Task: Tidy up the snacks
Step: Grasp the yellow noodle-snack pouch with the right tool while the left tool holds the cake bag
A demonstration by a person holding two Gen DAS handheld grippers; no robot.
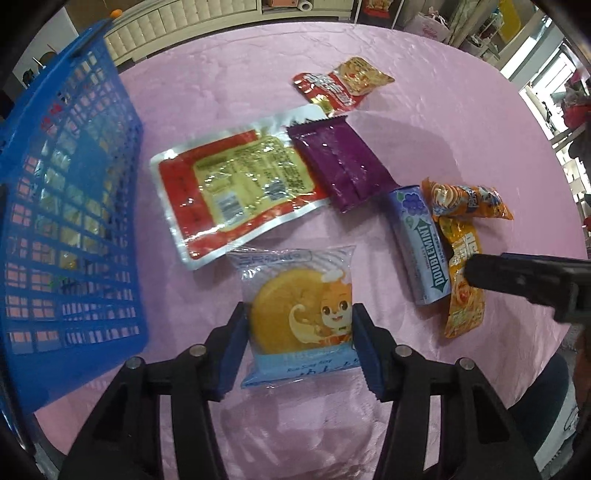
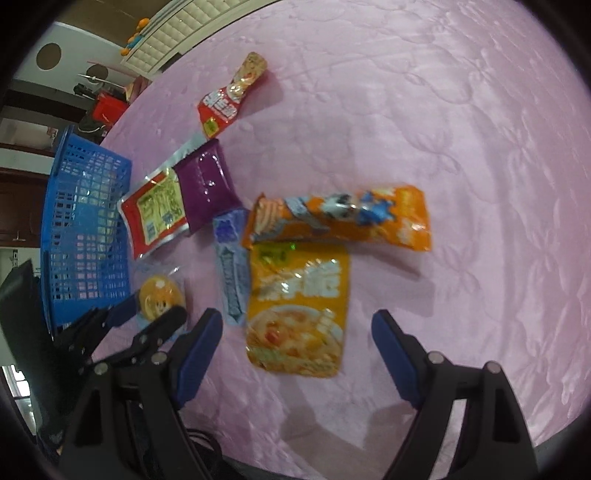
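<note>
Snacks (image 1: 301, 314): basket (image 1: 74, 221) contents blurred behind lattice.

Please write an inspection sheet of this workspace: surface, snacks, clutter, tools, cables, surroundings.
Surface: pink quilted tablecloth.
Job's things: blue plastic lattice basket at left; round yellow cake in clear-blue wrapper; large red-yellow vacuum pouch; purple foil packet; blue Doublemint gum pack; two orange noodle-snack packets; small red sachet.
Clutter: nothing seen.
Tools: left tool shut on the cake wrapper; right tool open over an orange packet.
Cables: nothing seen.
Surroundings: cream panelled furniture.
</note>
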